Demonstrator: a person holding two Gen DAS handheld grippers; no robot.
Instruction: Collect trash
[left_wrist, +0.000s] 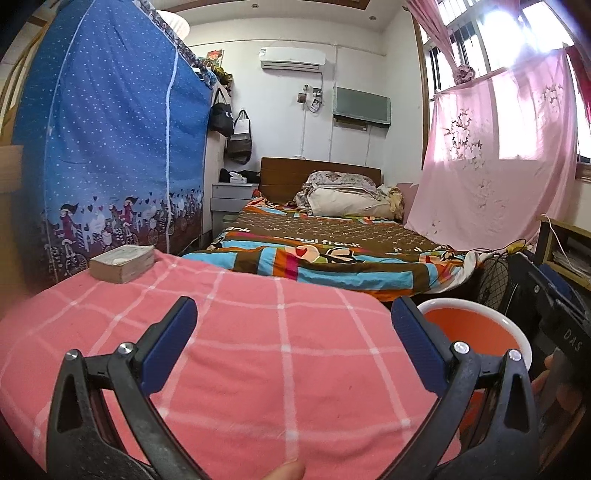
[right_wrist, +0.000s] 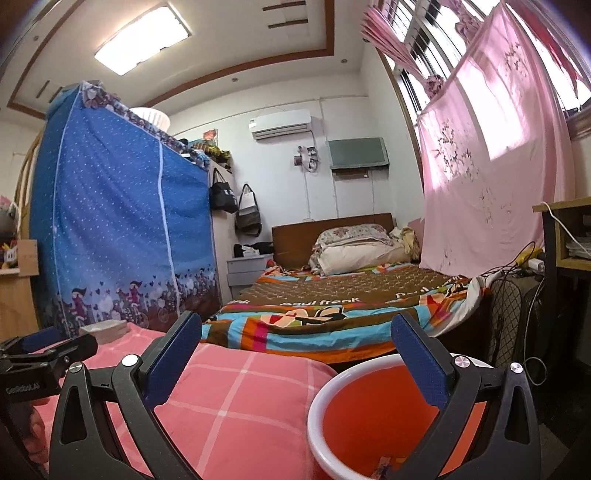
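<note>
An orange bin with a white rim (right_wrist: 369, 417) stands beside a surface covered in pink checked cloth (left_wrist: 240, 350); it also shows in the left wrist view (left_wrist: 476, 328). A small scrap of trash (right_wrist: 382, 467) lies inside it. My left gripper (left_wrist: 293, 325) is open and empty above the pink cloth. My right gripper (right_wrist: 295, 343) is open and empty, its right finger (right_wrist: 421, 362) over the bin. The left gripper also shows at the left edge of the right wrist view (right_wrist: 40, 354).
A thick book (left_wrist: 122, 262) lies at the far left of the pink cloth. A bed with a colourful quilt (left_wrist: 332, 243) lies behind it. A blue fabric wardrobe (left_wrist: 110, 147) stands on the left. A black mesh object (right_wrist: 511, 314), cables and a desk (right_wrist: 569, 236) are on the right.
</note>
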